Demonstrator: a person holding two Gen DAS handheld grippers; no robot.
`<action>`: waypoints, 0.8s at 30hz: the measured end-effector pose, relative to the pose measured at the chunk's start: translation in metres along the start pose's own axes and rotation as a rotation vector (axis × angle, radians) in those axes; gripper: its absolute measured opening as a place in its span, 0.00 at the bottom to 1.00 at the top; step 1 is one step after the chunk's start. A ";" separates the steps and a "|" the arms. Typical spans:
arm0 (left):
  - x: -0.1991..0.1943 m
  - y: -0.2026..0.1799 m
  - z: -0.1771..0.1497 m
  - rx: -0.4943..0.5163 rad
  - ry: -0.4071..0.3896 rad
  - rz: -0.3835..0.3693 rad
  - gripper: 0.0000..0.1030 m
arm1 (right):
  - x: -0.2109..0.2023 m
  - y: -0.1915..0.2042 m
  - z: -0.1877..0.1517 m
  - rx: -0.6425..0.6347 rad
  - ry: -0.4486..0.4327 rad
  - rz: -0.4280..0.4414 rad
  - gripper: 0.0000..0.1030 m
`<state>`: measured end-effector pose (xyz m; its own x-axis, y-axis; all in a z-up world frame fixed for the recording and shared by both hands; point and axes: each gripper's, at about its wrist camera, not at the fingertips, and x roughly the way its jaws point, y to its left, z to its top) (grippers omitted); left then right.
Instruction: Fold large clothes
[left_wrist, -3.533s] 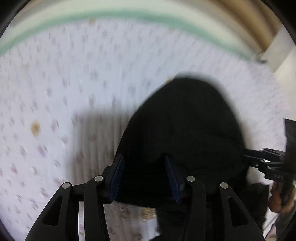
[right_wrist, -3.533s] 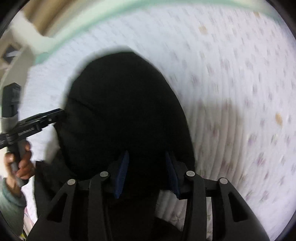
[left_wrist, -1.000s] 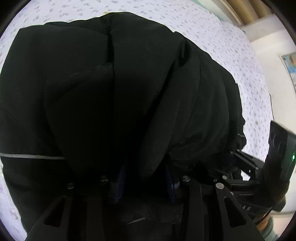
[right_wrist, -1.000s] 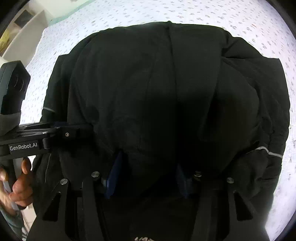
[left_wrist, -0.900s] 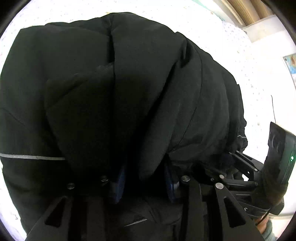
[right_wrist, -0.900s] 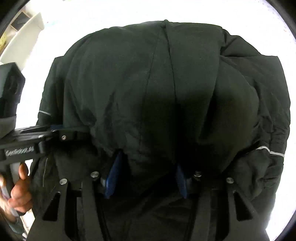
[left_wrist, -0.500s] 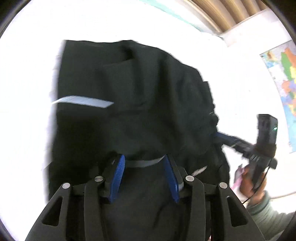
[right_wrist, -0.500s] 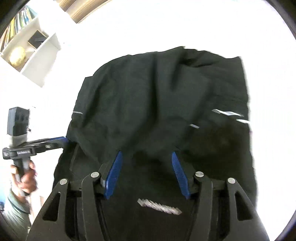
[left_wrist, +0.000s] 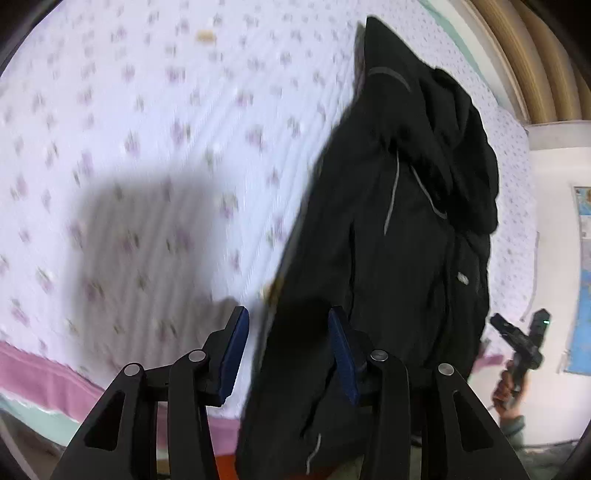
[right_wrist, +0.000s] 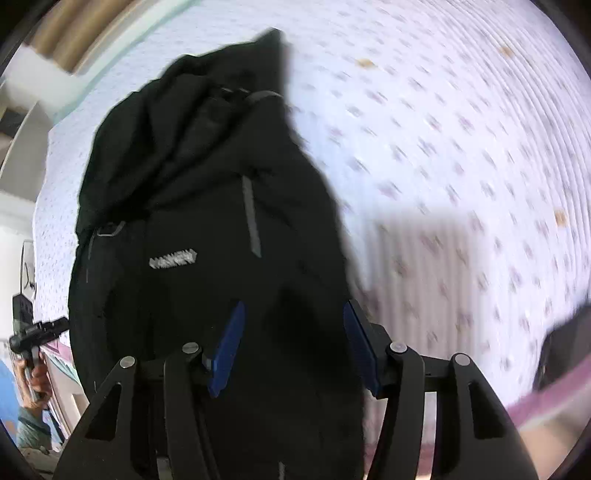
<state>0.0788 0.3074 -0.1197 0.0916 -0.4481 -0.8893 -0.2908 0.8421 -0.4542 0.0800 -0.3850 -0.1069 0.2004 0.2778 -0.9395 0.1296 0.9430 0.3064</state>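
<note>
Wide flowered bedsheet (left_wrist: 147, 147) below, and the black jacket (left_wrist: 406, 221) lies across it in a long folded heap. Left gripper (left_wrist: 288, 347) has just been widening, jaws parted above the jacket's near edge. Right gripper (right_wrist: 291, 343) likewise, gripping nothing.

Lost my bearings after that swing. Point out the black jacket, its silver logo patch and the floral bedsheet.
Black fabric jacket (right_wrist: 207, 192), right wrist view: on its chest panel.
Silver logo patch (right_wrist: 173, 259), right wrist view: centre of the lettering.
White floral quilted bedsheet (left_wrist: 147, 122), left wrist view: bare area left of the jacket.
</note>
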 end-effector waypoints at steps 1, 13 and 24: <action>0.003 0.001 -0.003 0.000 0.010 -0.005 0.44 | 0.000 -0.009 -0.007 0.018 0.010 -0.004 0.58; 0.030 -0.019 -0.009 0.083 0.059 0.018 0.43 | 0.027 -0.027 -0.051 0.003 0.107 -0.042 0.34; 0.009 -0.058 -0.010 0.108 -0.002 -0.436 0.43 | -0.003 0.040 -0.049 -0.157 0.059 0.254 0.32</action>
<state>0.0870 0.2513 -0.1007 0.1851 -0.7676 -0.6136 -0.1234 0.6013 -0.7894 0.0372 -0.3391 -0.0991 0.1501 0.5143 -0.8444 -0.0698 0.8575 0.5098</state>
